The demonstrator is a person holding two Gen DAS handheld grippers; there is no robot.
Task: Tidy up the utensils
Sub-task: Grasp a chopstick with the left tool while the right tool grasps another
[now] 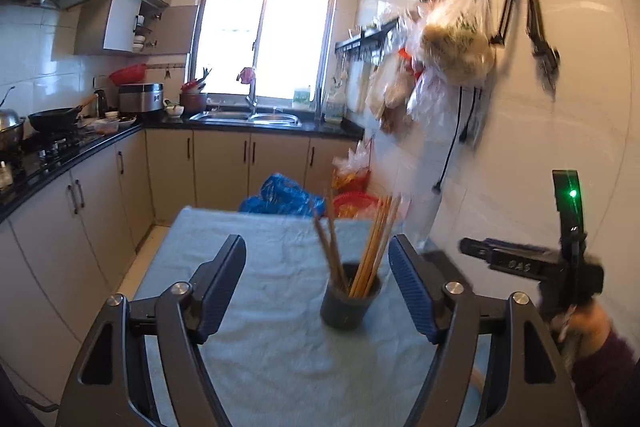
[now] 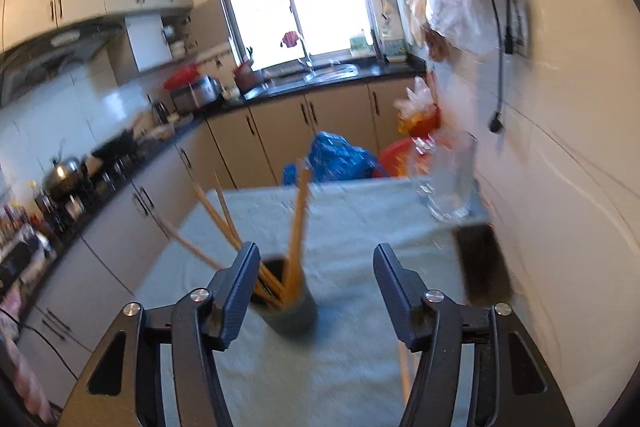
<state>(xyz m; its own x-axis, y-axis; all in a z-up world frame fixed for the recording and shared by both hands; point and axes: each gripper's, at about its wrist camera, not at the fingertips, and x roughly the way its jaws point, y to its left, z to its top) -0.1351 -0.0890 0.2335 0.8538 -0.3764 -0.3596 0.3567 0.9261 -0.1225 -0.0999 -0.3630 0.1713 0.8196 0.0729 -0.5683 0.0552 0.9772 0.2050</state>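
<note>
A dark cup holding several wooden chopsticks stands on a table under a light blue cloth. My left gripper is open and empty, its jaws wide on either side of the cup, a little nearer than it. The right gripper's body shows at the right edge of the left wrist view. In the right wrist view the cup with chopsticks sits low between the jaws of my right gripper, which is open. One loose chopstick lies on the cloth by the right finger.
A clear glass mug stands at the table's far right corner near the tiled wall. Blue and red bags sit on the floor beyond the table. Kitchen counters run along the left and back. Bags hang from a wall rack.
</note>
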